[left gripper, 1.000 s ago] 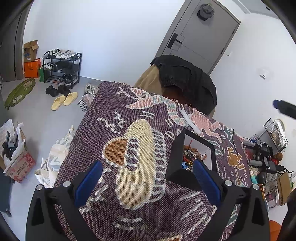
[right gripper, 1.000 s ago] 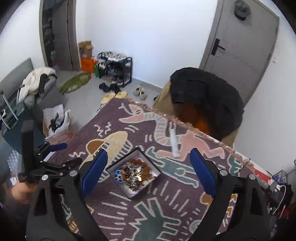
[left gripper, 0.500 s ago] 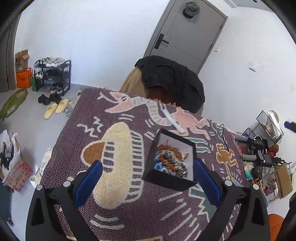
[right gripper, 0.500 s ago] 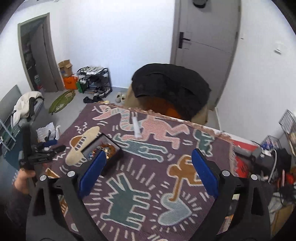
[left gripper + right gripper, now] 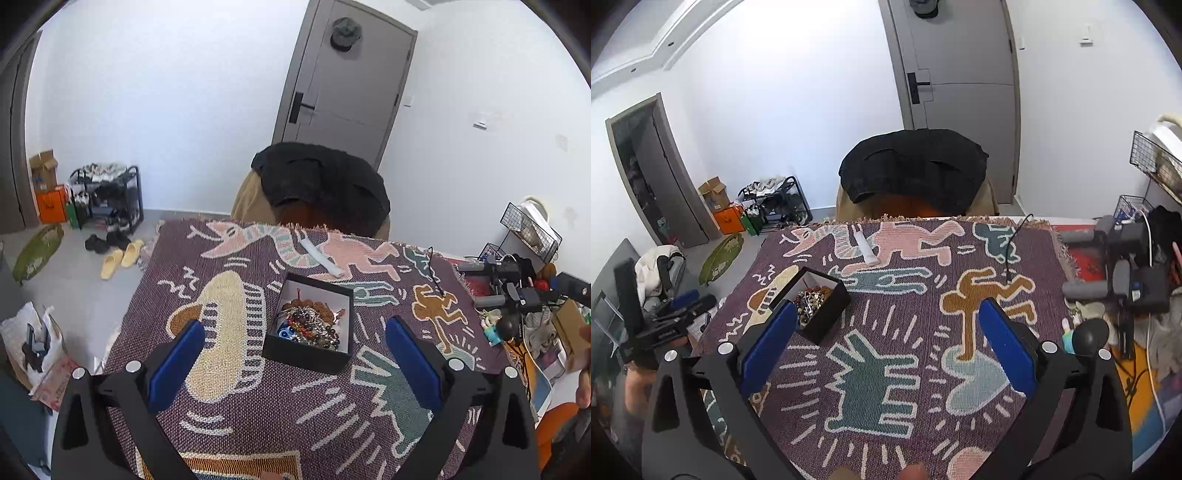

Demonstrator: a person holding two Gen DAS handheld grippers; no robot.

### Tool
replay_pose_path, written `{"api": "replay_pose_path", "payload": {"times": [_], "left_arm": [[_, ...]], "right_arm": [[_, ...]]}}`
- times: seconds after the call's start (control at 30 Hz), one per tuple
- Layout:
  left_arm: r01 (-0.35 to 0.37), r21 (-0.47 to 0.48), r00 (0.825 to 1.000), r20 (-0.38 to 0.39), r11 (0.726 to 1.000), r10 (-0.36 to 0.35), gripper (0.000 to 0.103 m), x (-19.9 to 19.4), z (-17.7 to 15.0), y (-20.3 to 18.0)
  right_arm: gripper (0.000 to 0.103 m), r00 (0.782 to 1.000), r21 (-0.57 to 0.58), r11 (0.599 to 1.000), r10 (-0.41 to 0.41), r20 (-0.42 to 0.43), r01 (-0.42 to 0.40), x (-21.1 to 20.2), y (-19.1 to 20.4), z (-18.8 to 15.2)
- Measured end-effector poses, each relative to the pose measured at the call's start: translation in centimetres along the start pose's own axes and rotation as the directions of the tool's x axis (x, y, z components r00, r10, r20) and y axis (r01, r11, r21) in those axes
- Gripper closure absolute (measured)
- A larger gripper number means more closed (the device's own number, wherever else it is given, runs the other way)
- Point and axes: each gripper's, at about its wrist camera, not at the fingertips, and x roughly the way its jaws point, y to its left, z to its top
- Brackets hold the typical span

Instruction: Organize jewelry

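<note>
A black open box (image 5: 306, 354) with a white lining holds a tangle of beaded jewelry (image 5: 310, 325) on the patterned blanket (image 5: 221, 406). My left gripper (image 5: 295, 325) is open above the blanket, its blue pads (image 5: 177, 362) standing wide on either side of the box and short of it. In the right wrist view the box (image 5: 827, 314) lies just beyond the left pad (image 5: 768, 347). My right gripper (image 5: 888, 306) has its jaws opening, with only blanket between them. At the far left of that view a hand holds the left gripper (image 5: 665, 317).
A white tube (image 5: 321, 258) lies on the blanket beyond the box. A chair draped with a black jacket (image 5: 325, 184) stands at the far edge. A thin black cable (image 5: 1012, 251) trails on the blanket, and camera gear and clutter (image 5: 517, 295) crowd the right side.
The left gripper has risen and shifted, so the box now sits centred between its pads. The right gripper has swung right and rolled level, so the box has slid to its left pad.
</note>
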Motion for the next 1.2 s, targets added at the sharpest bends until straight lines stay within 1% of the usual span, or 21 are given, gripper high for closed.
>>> {"api": "replay_pose_path", "payload": {"times": [0.1,0.17,0.27,0.37,0.43,0.53,0.6,0.67,0.73,0.83,0.9,0.93,1.03,1.2], "left_arm": [[-0.003,0.017,1.0,0.013,1.0,0.003,0.008,-1.2,-0.4,-0.7],[-0.004,0.031,1.0,0.02,1.0,0.003,0.008,-2.1,-0.8,-1.2],[-0.01,0.071,1.0,0.025,0.997,0.008,0.008,-3.5,-1.7,-2.3],[-0.033,0.113,0.999,0.034,0.993,0.029,0.008,-4.9,-3.1,-3.3],[-0.025,0.118,0.999,0.034,0.993,0.021,0.008,-5.5,-3.8,-3.6],[-0.036,0.133,0.998,0.046,0.991,0.03,0.008,-6.7,-5.1,-4.1],[-0.054,0.134,0.997,0.06,0.99,0.046,0.008,-7.3,-5.7,-4.3],[-0.078,0.134,0.994,0.083,0.988,0.067,0.008,-8.2,-6.4,-4.4],[-0.075,0.128,0.994,0.087,0.989,0.064,0.008,-8.8,-7.3,-4.4],[-0.065,0.121,0.995,0.086,0.991,0.055,0.008,-9.6,-8.5,-4.4],[-0.083,0.121,0.993,0.09,0.989,0.073,0.008,-9.9,-9.0,-4.5],[-0.084,0.12,0.993,0.094,0.989,0.073,0.008,-10.0,-9.2,-4.6],[-0.082,0.113,0.992,0.105,0.99,0.07,0.008,-10.4,-9.0,-4.8],[-0.09,0.113,0.989,0.126,0.99,0.076,0.008,-11.2,-9.0,-4.8]], "right_arm": [[0.005,1.0,0.011,1.0,0.013,0.013,-0.013,-0.8,0.1,-1.4],[0.005,1.0,0.01,1.0,0.003,0.019,-0.003,-1.2,0.1,-2.2],[0.005,1.0,0.017,1.0,-0.013,0.028,0.012,-1.5,0.2,-4.1],[0.005,0.999,0.029,1.0,-0.002,0.038,0.001,-1.7,0.2,-6.2],[0.005,0.999,0.039,0.999,0.001,0.033,-0.002,-1.6,0.3,-7.5],[0.005,0.999,0.033,0.999,-0.012,0.038,0.01,-1.6,0.9,-9.4],[0.005,0.999,0.034,0.999,-0.029,0.046,0.027,-1.6,1.1,-10.3],[0.005,0.999,0.032,0.999,-0.021,0.042,0.02,-1.6,1.5,-11.3],[0.005,0.998,0.027,0.999,-0.03,0.054,0.029,-1.9,1.8,-12.1],[0.005,0.997,0.02,0.999,-0.05,0.063,0.048,-2.5,2.1,-12.9],[0.005,0.998,0.021,0.999,-0.045,0.045,0.044,-2.5,2.3,-13.0],[0.005,0.997,0.008,0.998,-0.055,0.052,0.055,-2.7,2.6,-12.9],[0.005,0.993,-0.004,0.996,-0.084,0.08,0.085,-3.3,2.9,-12.8],[0.005,0.994,-0.011,0.997,-0.08,0.071,0.081,-3.4,2.9,-13.1]]}}
